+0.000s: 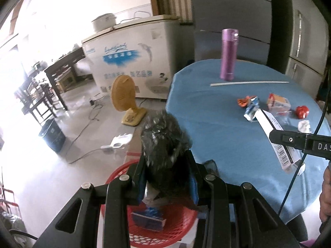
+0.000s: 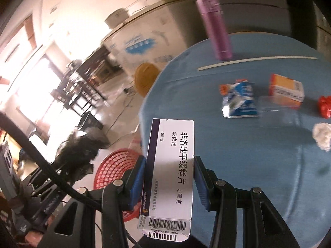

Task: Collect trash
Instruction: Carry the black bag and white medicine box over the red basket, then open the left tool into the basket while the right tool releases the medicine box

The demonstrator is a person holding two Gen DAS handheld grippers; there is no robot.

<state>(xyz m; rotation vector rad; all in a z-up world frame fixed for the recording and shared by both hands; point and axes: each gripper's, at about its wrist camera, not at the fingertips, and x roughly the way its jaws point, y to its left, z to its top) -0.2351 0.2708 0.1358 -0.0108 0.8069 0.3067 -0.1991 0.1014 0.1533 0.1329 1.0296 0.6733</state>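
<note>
My left gripper [image 1: 166,177] is shut on a crumpled black plastic bag [image 1: 164,142] and holds it above a red mesh basket [image 1: 157,229] that has a blue box inside. My right gripper [image 2: 168,183] is shut on a white and purple medicine box [image 2: 171,165], held over the near edge of the blue table [image 2: 258,165]. That box also shows in the left wrist view [image 1: 275,136]. The black bag [image 2: 80,153] and the basket [image 2: 115,165] lie to the left in the right wrist view.
On the table lie a blue snack wrapper [image 2: 240,101], an orange box [image 2: 287,91], a red wrapper [image 2: 324,106], a white paper ball [image 2: 322,136], a white strip [image 2: 256,61] and a standing purple flask [image 2: 217,29]. On the floor are a yellow fan [image 1: 126,101] and a dark bin [image 1: 51,134].
</note>
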